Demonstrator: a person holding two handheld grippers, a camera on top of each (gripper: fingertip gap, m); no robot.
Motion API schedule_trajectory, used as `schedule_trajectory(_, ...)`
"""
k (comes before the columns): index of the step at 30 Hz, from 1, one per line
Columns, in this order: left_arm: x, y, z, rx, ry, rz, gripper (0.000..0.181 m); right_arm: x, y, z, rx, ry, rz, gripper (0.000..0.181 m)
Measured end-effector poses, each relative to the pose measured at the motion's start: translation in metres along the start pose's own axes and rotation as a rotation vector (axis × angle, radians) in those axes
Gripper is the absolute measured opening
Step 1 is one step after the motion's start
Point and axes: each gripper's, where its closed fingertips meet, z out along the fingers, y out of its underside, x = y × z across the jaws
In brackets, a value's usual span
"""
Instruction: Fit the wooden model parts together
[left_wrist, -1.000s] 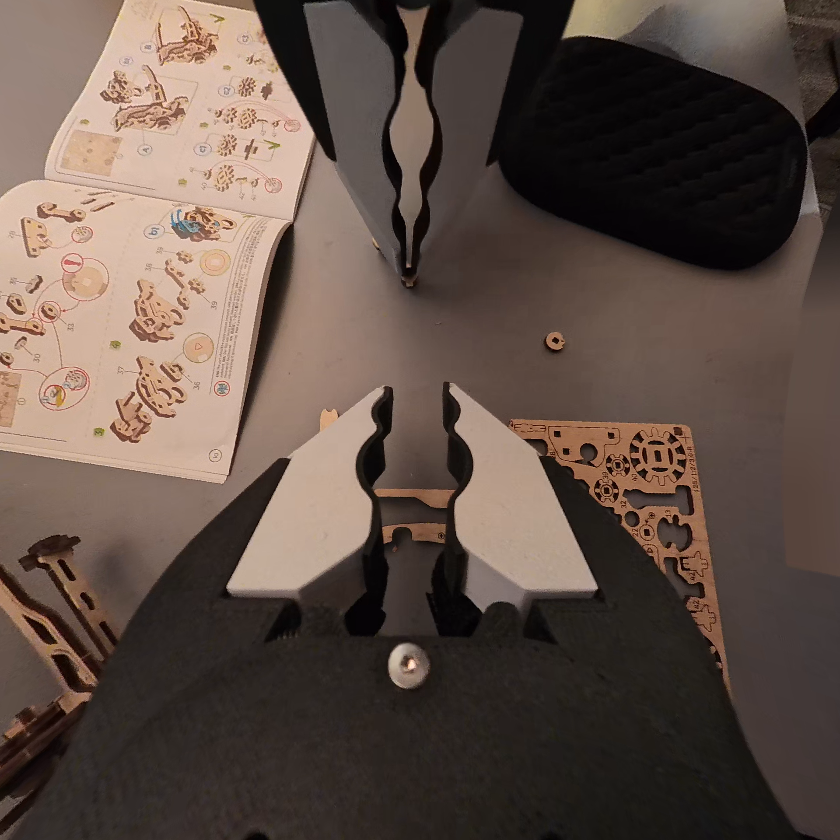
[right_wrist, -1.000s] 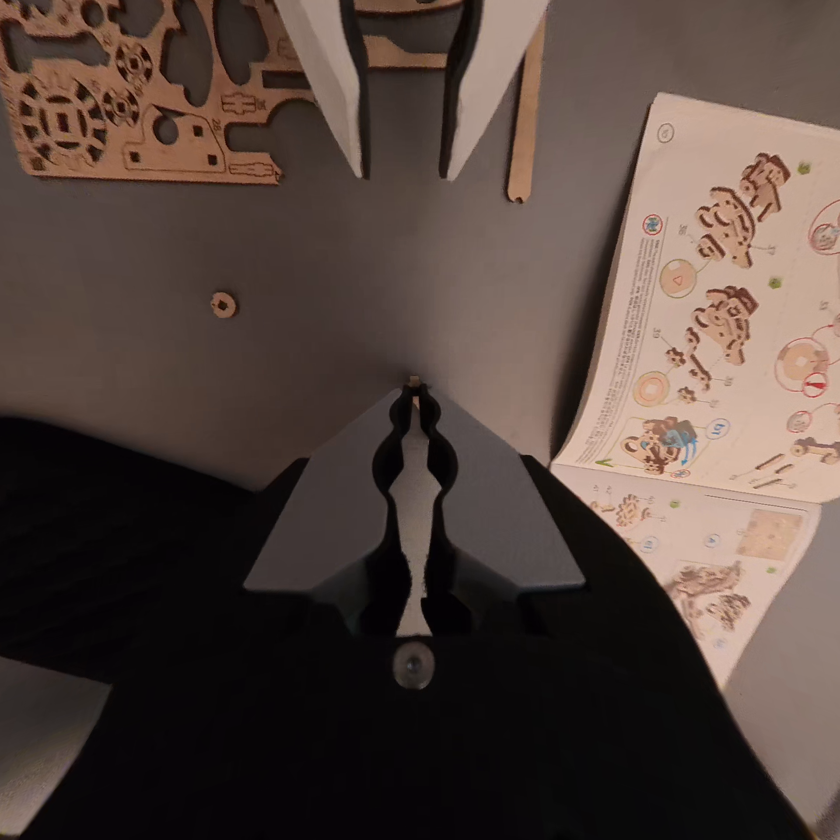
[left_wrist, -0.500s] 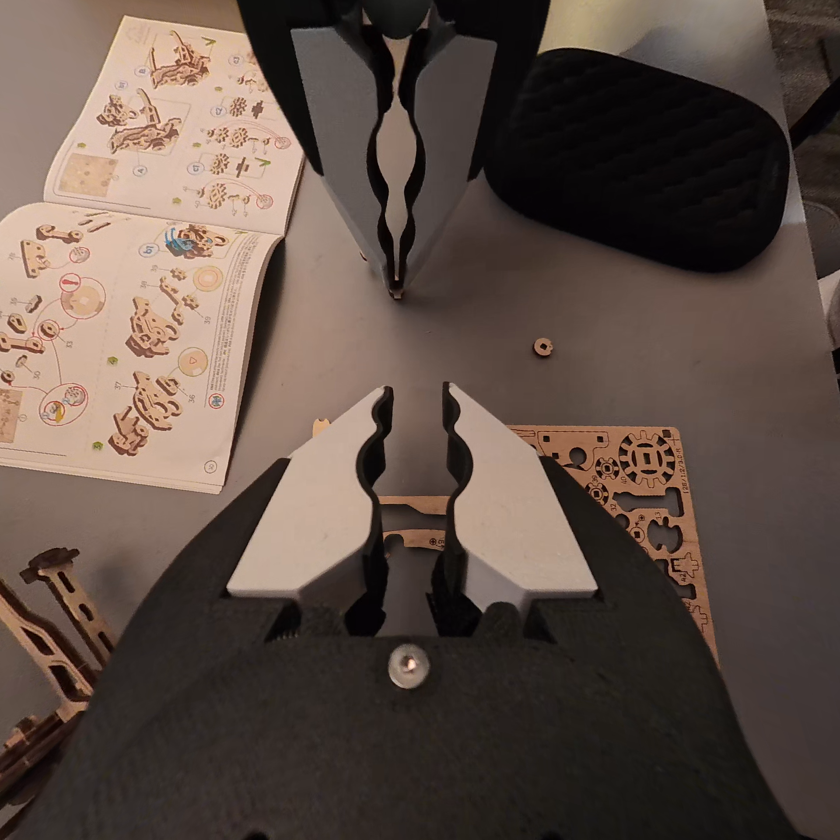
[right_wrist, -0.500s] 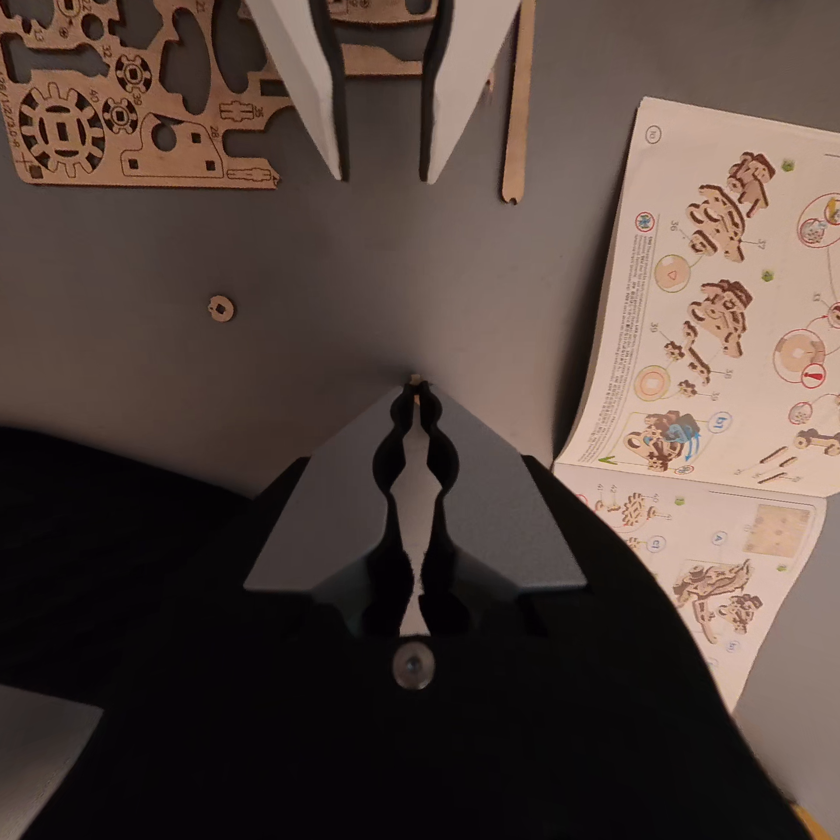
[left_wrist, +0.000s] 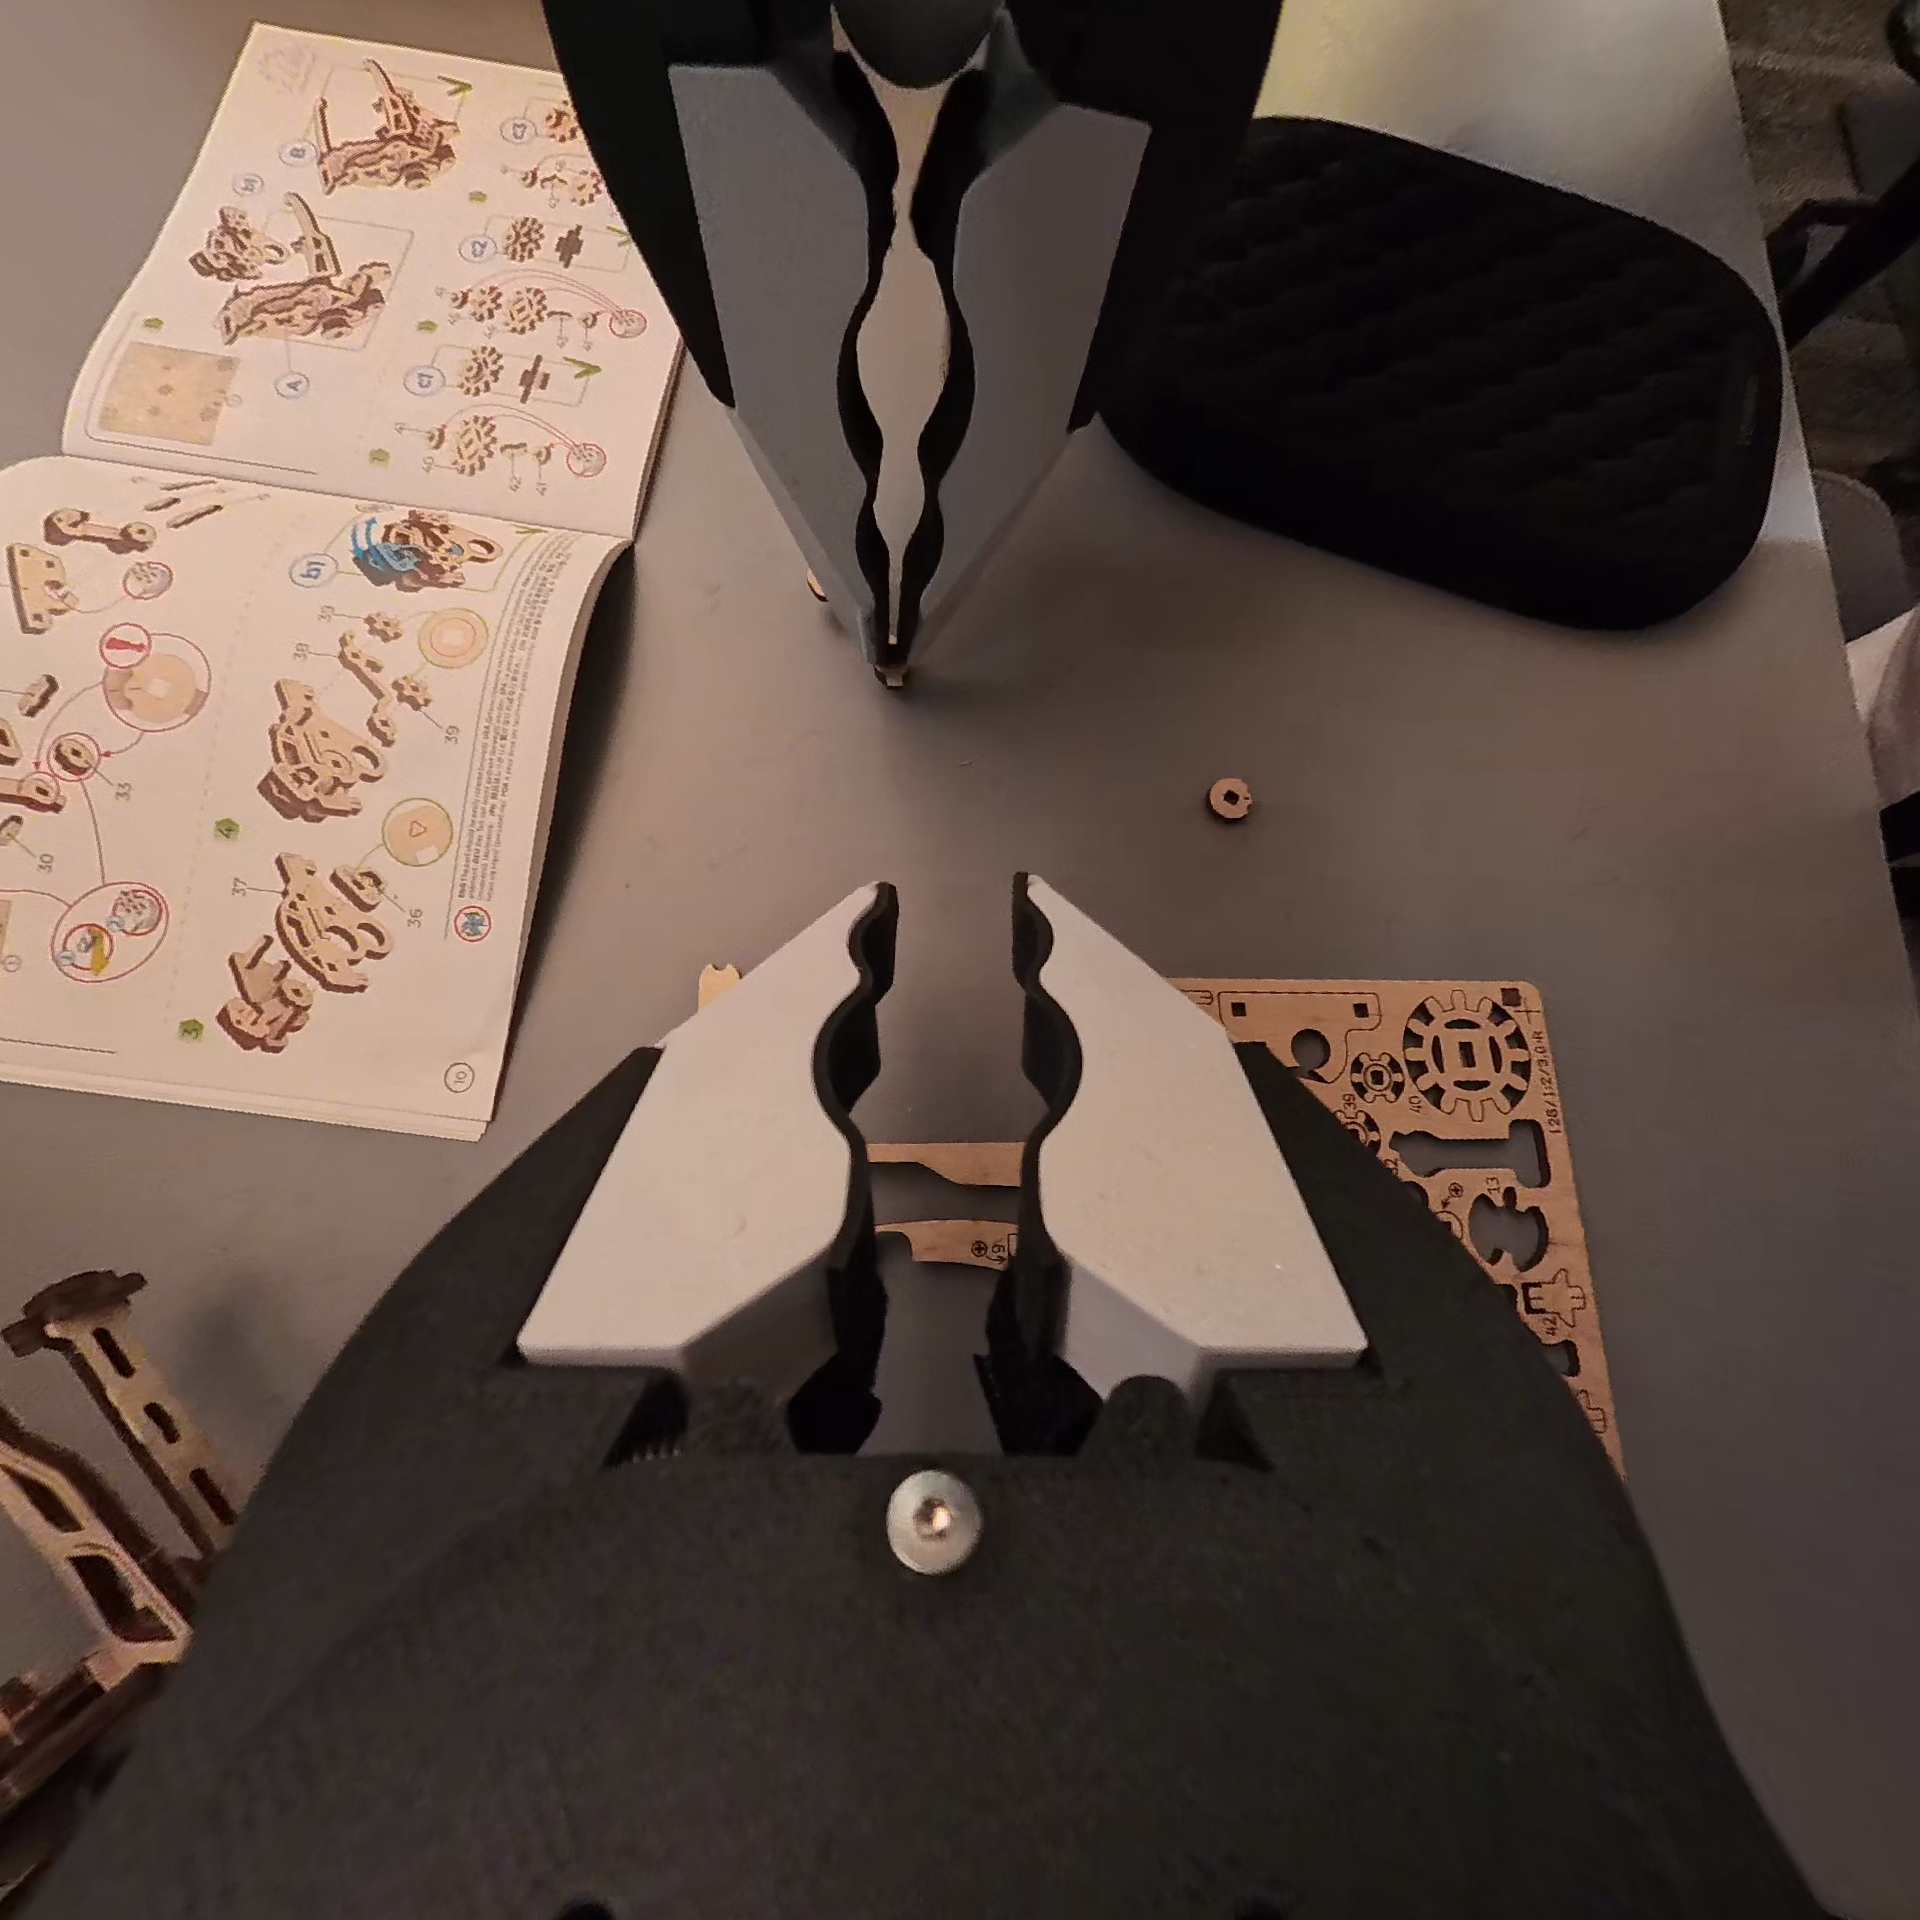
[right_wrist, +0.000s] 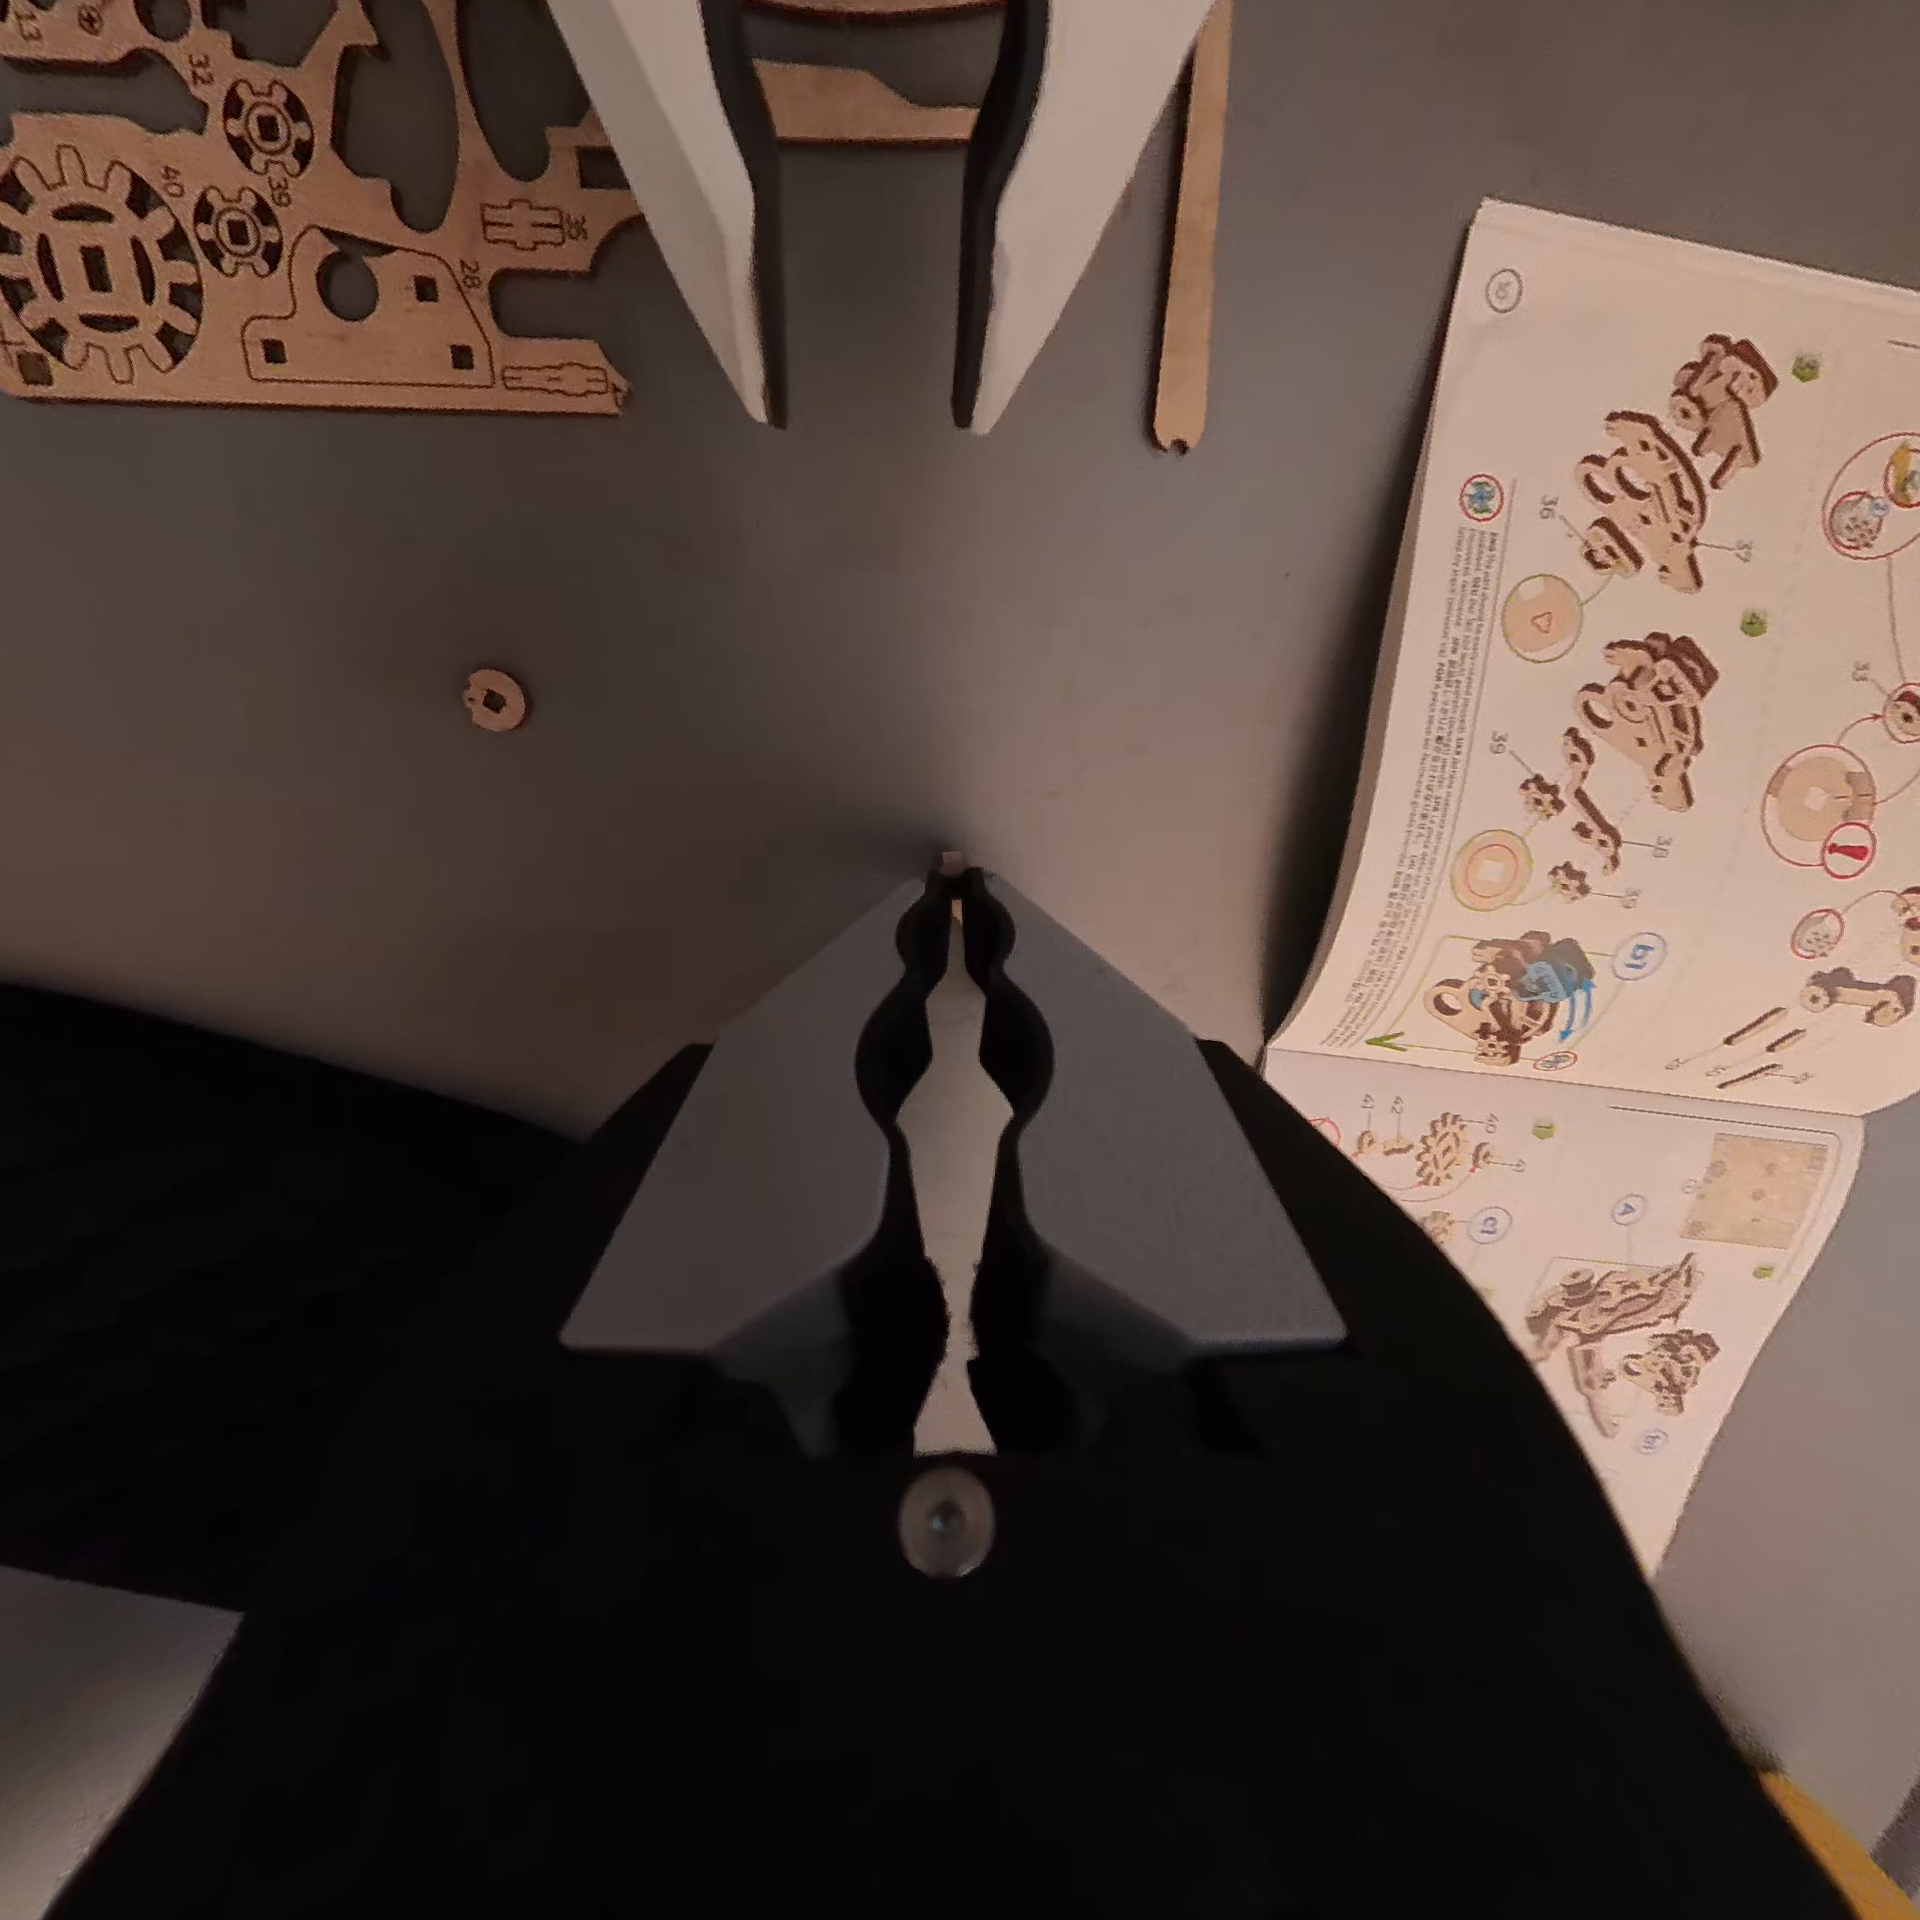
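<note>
Wooden peg (right_wrist: 952, 862): a small part pinched at the very tips of the right gripper (right_wrist: 954, 881), only its end showing beyond the clenched fingers, just above the bare grey table (left_wrist: 1351, 894). In the left wrist view the same peg (left_wrist: 891, 673) hangs at the tip of the right gripper (left_wrist: 891, 649), which points down toward the left gripper (left_wrist: 954, 899). The left gripper is released and empty, its jaws standing apart over the parts sheet (left_wrist: 1455, 1122).

Compared with a second ago, the right gripper sits a little nearer the left one and more upright, grip unchanged; the left gripper's gap is the same. The change suggests the peg is being carried toward a mating part, not yet fitted.

A loose washer (left_wrist: 1229, 801) lies well apart to one side, a likely partner for the peg. The manual (left_wrist: 312, 623) lies open beside the work area; a partly built frame (left_wrist: 94, 1455) rests at the near left edge.
</note>
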Motion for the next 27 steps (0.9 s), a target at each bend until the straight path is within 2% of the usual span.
schedule_trajectory(7,-0.002,-0.003,-0.005,0.033,0.001,-0.018,0.020,0.006,0.002,-0.005,0.082,-0.040,0.156,0.002)
schedule_trajectory(17,-0.003,-0.004,-0.007,0.036,-0.007,-0.012,0.021,0.002,-0.006,-0.020,0.197,-0.222,0.320,0.001)
schedule_trajectory(22,-0.004,-0.007,-0.007,0.051,-0.019,-0.001,0.022,-0.002,-0.023,-0.051,0.339,-0.432,0.478,0.002)
schedule_trajectory(27,-0.006,-0.034,-0.011,0.205,-0.063,0.036,0.022,-0.009,-0.046,-0.089,0.536,-0.704,0.586,0.001)
